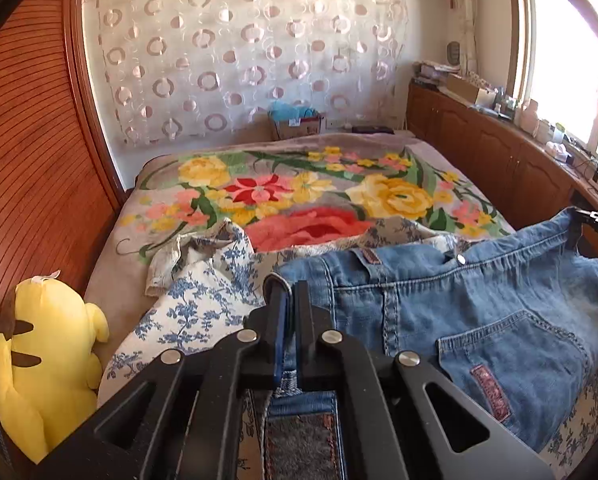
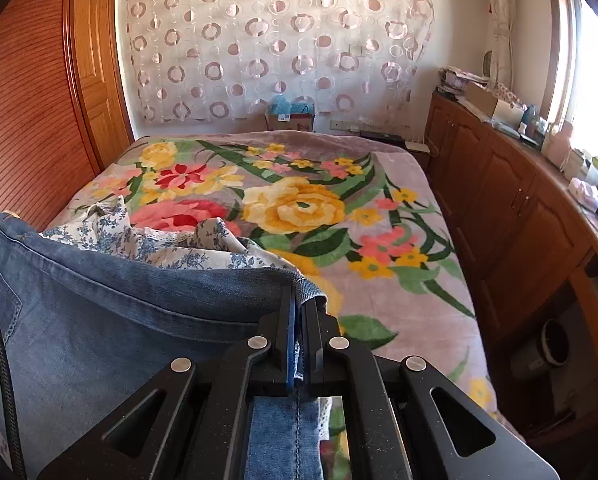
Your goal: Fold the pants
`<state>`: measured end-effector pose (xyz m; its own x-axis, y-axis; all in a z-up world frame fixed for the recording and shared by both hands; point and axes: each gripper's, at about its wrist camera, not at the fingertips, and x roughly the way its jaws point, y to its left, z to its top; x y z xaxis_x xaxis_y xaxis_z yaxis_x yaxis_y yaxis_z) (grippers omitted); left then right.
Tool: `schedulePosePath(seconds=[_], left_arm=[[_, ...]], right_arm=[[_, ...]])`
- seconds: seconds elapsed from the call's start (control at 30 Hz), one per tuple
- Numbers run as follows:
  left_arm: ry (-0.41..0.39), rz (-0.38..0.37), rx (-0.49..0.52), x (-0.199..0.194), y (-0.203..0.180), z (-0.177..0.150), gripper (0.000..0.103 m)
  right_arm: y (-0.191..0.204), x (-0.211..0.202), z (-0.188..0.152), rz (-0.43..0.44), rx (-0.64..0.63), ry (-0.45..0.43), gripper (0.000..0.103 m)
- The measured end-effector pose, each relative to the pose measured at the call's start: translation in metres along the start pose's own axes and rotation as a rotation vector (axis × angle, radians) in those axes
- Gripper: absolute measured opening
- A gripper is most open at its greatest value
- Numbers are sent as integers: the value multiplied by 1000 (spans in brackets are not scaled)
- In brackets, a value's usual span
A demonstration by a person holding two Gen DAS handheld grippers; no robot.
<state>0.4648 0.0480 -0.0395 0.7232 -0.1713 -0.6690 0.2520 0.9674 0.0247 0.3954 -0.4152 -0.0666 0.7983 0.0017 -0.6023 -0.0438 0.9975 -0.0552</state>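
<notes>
Blue denim pants (image 1: 479,308) hang stretched between both grippers above the bed, waistband up, a back pocket showing. My left gripper (image 1: 289,292) is shut on the waistband's left corner. In the right wrist view the same pants (image 2: 99,312) spread to the left, and my right gripper (image 2: 299,300) is shut on the other waistband corner, denim pinched between its black fingers. At the far right of the left wrist view, the right gripper's fingers (image 1: 597,220) clamp the raised waistband corner.
A bed with a floral blanket (image 2: 299,208) lies ahead. A blue-and-white flowered cloth (image 1: 203,280) is crumpled under the pants. A yellow plush toy (image 1: 43,360) sits at the left by the wooden wardrobe (image 1: 31,160). Wooden cabinets (image 2: 511,216) with clutter line the right side.
</notes>
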Motion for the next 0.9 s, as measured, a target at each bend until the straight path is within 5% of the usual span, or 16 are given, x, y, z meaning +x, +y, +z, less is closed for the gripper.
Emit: schedulePosePath(seconds=[0.17, 0.23, 0.33, 0.5, 0.67, 0.9], left_arm=[[16, 27, 43, -6, -2, -6, 24], [10, 32, 51, -11, -1, -6, 29], [2, 21, 35, -17, 2, -4, 50], [-10, -26, 26, -27, -9, -7, 56], [-3, -95, 56, -35, -39, -18, 74], [22, -187, 115, -42, -92, -36, 79]], right_arm=[[-1, -11, 8, 2, 3, -3, 7], [1, -19, 7, 0, 0, -9, 19], [-4, -23, 2, 9, 21, -9, 29], [-9, -34, -14, 32, 41, 10, 32], [-10, -54, -27, 65, 40, 9, 32], [-20, -75, -52, 90, 62, 27, 33]])
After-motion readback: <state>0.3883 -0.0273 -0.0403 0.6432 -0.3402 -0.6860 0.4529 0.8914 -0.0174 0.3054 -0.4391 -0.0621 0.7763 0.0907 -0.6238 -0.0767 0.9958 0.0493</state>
